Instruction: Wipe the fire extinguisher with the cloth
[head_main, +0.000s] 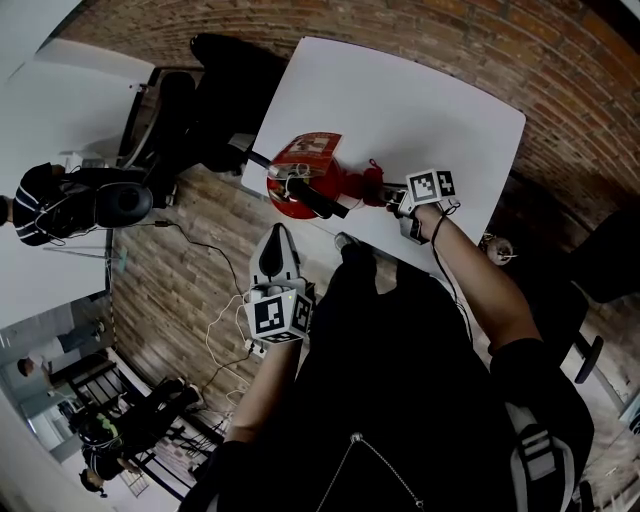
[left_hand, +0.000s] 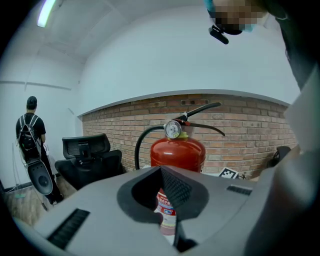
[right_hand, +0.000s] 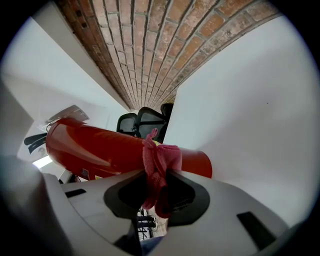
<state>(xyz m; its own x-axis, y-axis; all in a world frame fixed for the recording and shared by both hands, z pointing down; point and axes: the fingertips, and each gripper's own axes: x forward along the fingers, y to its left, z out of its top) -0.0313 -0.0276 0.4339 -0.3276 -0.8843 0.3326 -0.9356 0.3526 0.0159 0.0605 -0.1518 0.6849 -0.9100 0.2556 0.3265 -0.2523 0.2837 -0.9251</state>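
We see the fire extinguisher (left_hand: 177, 152) standing upright on the white table (head_main: 400, 110), close to the table's near left edge. Its long axis is vertical, with the valve end on top. In the left gripper view its two black levers (left_hand: 202, 107) reach to the right, the round gauge (left_hand: 173, 129) faces us, and the black hose (left_hand: 142, 137) arches off to the left. The body is a glossy red cylinder with a rounded shoulder and a printed label low down.

Our right gripper (right_hand: 157, 187) is clamped on the pink cloth (right_hand: 160, 160). The cloth is soft and bunched, and its upper fold lies against the red cylinder partway along its length.

Our left gripper (left_hand: 162, 187) is off the table on the near side, aimed at the extinguisher but well apart from it. Its ribbed dark pads meet with nothing between them.

The tabletop is smooth, matte and bare around the extinguisher. A red brick wall (left_hand: 240, 130) runs behind it under a plain white upper wall, and in the head view the floor (head_main: 180, 260) also looks brick-patterned. At far left a black office chair (left_hand: 87, 150) stands, and beyond it is a person with a backpack (left_hand: 30, 135), back turned to us.
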